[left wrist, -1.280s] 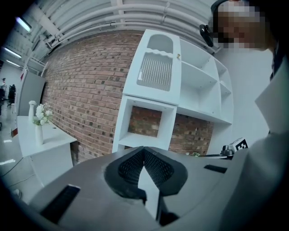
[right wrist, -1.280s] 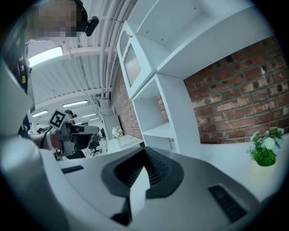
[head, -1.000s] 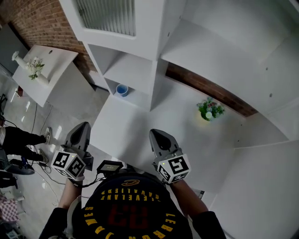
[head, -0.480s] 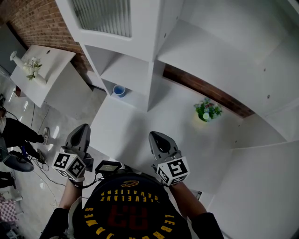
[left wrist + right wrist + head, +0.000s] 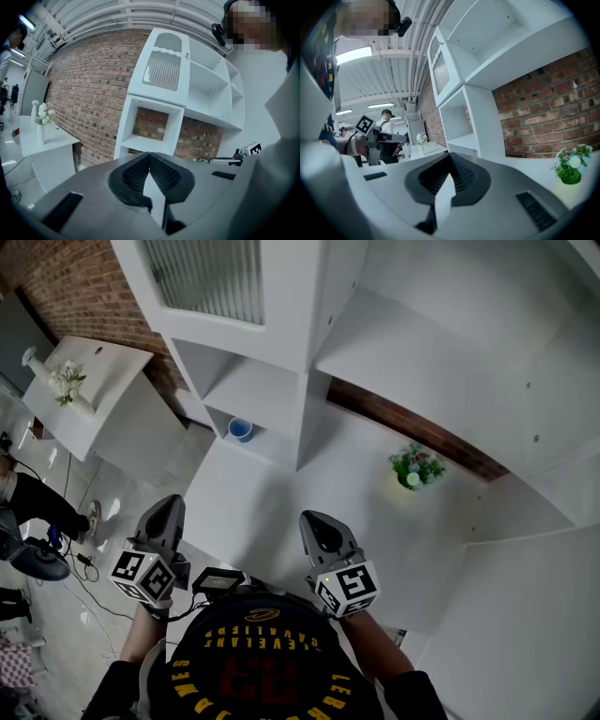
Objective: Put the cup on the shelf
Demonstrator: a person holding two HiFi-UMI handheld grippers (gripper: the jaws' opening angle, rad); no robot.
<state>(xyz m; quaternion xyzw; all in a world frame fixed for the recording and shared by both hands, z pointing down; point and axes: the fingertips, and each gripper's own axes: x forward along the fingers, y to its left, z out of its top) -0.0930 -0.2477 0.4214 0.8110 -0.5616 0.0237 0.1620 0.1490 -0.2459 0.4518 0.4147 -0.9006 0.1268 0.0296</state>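
- Your left gripper [image 5: 169,509] sits low by your body at the near left corner of the worktop [image 5: 272,512]. In the left gripper view [image 5: 149,155] its jaws are pressed together with nothing between them.
- Your right gripper [image 5: 315,521] is held over the near edge of the worktop, beside the left one but apart from it. Its own view [image 5: 450,155] shows the claw closed tip to tip and empty.
- The cup [image 5: 241,430] is blue and already stands in the lowest open compartment of the shelf [image 5: 281,324], at the far left corner of the worktop and well apart from both grippers.
- The cup is upright, so its long axis runs vertically and its open mouth faces up. It is too small to tell whether it has a handle.
- The potted flowers [image 5: 412,468] stand near the worktop's far edge, right of the shelf's upright.
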